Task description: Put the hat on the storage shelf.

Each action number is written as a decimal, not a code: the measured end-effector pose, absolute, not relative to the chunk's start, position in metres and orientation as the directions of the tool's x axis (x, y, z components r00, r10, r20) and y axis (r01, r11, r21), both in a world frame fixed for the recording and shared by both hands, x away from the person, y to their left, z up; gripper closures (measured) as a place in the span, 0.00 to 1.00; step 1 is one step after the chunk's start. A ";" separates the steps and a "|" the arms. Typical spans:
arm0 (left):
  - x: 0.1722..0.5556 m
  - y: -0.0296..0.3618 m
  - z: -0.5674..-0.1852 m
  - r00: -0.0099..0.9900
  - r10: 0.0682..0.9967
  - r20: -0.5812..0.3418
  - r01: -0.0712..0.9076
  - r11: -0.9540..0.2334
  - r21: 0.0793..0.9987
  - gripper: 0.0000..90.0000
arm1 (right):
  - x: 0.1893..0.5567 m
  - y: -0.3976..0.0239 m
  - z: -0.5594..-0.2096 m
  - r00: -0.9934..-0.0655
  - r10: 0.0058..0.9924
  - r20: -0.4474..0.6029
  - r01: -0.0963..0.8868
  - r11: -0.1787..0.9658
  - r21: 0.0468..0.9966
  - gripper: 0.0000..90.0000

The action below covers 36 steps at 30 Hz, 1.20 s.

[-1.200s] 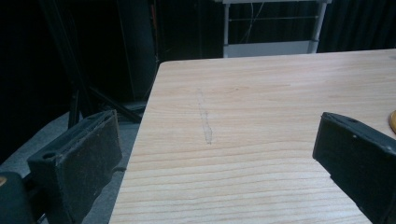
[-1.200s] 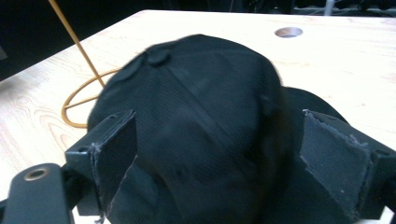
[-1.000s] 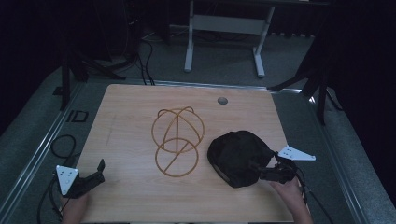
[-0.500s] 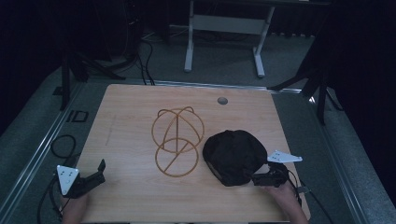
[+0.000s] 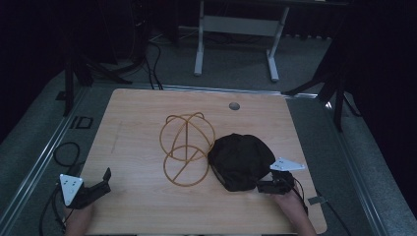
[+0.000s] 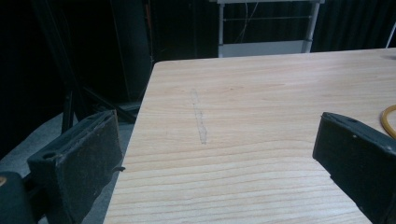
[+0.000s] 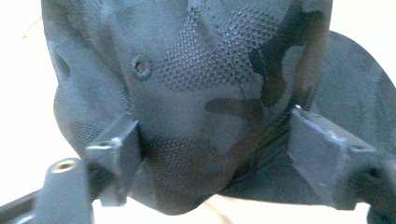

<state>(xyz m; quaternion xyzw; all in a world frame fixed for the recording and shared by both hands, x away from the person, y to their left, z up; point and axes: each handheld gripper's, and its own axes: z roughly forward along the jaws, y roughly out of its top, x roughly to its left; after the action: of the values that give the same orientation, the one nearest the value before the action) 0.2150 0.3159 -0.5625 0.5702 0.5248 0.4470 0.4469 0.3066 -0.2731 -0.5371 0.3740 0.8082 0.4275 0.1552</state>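
The cap (image 5: 240, 161) has slid toward the near right corner of the counter (image 5: 137, 113) over the last second, dragged along by the right gripper (image 5: 267, 186), and now it sits just right of the wire stand (image 5: 186, 147), its left edge touching or nearly touching the stand's base ring. That looks like the person squaring it up for a lift onto the frame, though the hat is not on it yet. Up close in the right gripper view, the cap (image 7: 196, 93) bulges between the fingers (image 7: 116, 154), which stand spread on either side of the crown; whether they truly pinch the cloth I cannot tell, as the fabric reaches both but shows little squeeze. The material is dark camouflage, part smooth cloth, part dimpled mesh, with a small stitched eyelet, and the flat brim fans out behind on the right. The stand is thin golden wire: a round ring flat on the wood and arched hoops rising into a dome. The left gripper (image 5: 93, 186) has not budged, resting at the near left corner with its fingers (image 6: 88, 163) released, wide apart over bare pale wood grain, nothing between them.
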 end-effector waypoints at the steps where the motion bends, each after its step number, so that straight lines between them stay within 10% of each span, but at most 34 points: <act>1: 0.215 0.316 -0.563 0.051 0.998 0.040 0.198 -0.049 0.979 0.02 | 0.307 -0.273 -0.537 -0.669 0.739 0.072 0.473 0.350 0.808 0.38; 11: 0.215 0.316 -0.563 0.052 0.998 0.040 0.200 -0.050 0.979 0.02 | 0.313 -0.269 -0.530 -0.636 0.771 0.031 0.469 0.354 0.809 0.99; 36: 0.215 0.315 -0.563 0.060 0.997 0.044 0.199 -0.055 0.979 0.02 | 0.301 -0.292 -0.479 -0.538 0.841 0.063 0.399 0.188 0.897 1.00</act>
<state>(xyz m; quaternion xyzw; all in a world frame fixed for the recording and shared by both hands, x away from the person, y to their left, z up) 0.2152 0.3154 -0.5628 0.5736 0.5211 0.4454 0.4483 0.3005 -0.2925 -0.4790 0.4217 0.7352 0.4777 0.2310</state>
